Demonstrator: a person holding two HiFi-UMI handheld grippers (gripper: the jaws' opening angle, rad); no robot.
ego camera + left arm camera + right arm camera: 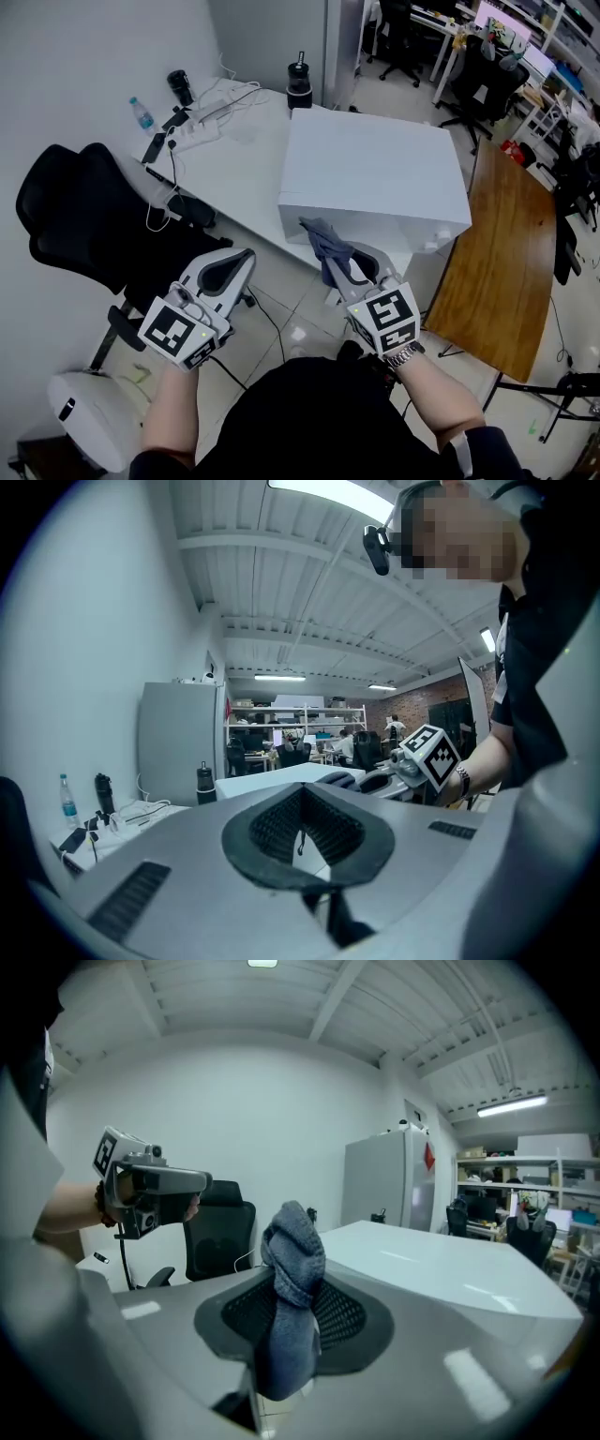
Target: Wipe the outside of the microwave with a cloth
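Note:
The microwave (375,178) is a white box on the white desk; its top also shows in the right gripper view (441,1279). A blue-grey cloth (325,239) sticks up bunched between the pads of my right gripper (345,262), which is shut on it just in front of the microwave's near left corner. In the right gripper view the cloth (292,1279) hangs down between the jaws. My left gripper (236,265) is shut with nothing in it, lower left of the microwave and apart from it; its pads (281,832) meet.
A black office chair (84,216) stands left of the desk (234,169). On the desk lie a power strip (197,131) with cables, a water bottle (142,113) and a black tumbler (299,82). A wooden table (502,253) stands to the right.

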